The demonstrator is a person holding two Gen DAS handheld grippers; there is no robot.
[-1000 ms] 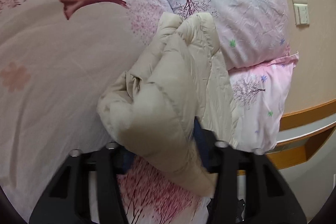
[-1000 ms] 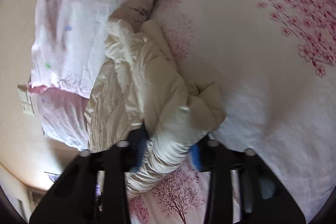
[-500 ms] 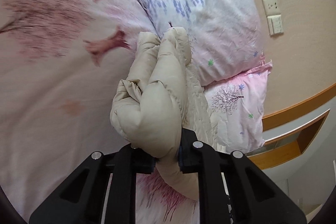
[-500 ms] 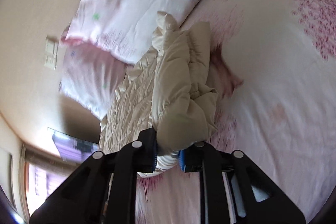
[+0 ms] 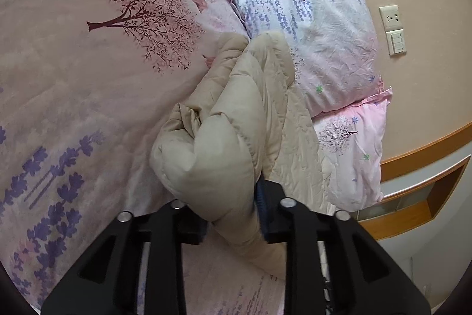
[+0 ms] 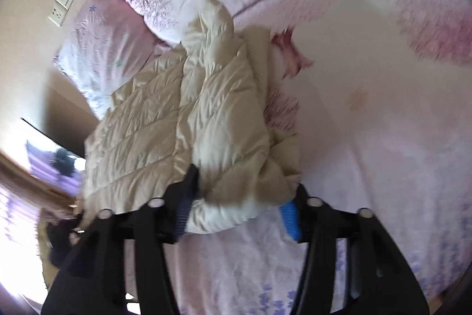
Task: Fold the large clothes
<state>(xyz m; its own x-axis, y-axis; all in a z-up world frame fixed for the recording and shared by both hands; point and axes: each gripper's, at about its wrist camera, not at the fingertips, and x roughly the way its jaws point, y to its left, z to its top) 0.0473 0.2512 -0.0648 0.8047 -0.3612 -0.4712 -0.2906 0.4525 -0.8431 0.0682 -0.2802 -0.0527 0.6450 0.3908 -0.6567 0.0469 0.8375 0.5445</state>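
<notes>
A beige quilted puffer jacket (image 5: 236,123) lies bunched on the bed against the pillows; it also shows in the right wrist view (image 6: 206,114). My left gripper (image 5: 231,208) is shut on a thick fold of the jacket. My right gripper (image 6: 239,211) has its jaws spread wide, with the jacket's near edge lying loose between the blue pads (image 6: 290,219).
The bed has a pink duvet with a tree print (image 5: 88,78). Two floral pillows (image 5: 318,28) lean on the beige wall by a socket and switch (image 5: 393,28). A wooden headboard shelf (image 5: 419,197) runs at the right. A dark screen (image 6: 56,158) is at the left.
Both grippers closed on the jacket half a second ago and pulled back from it. The right gripper has since opened wide; the left stays closed on the fold.
</notes>
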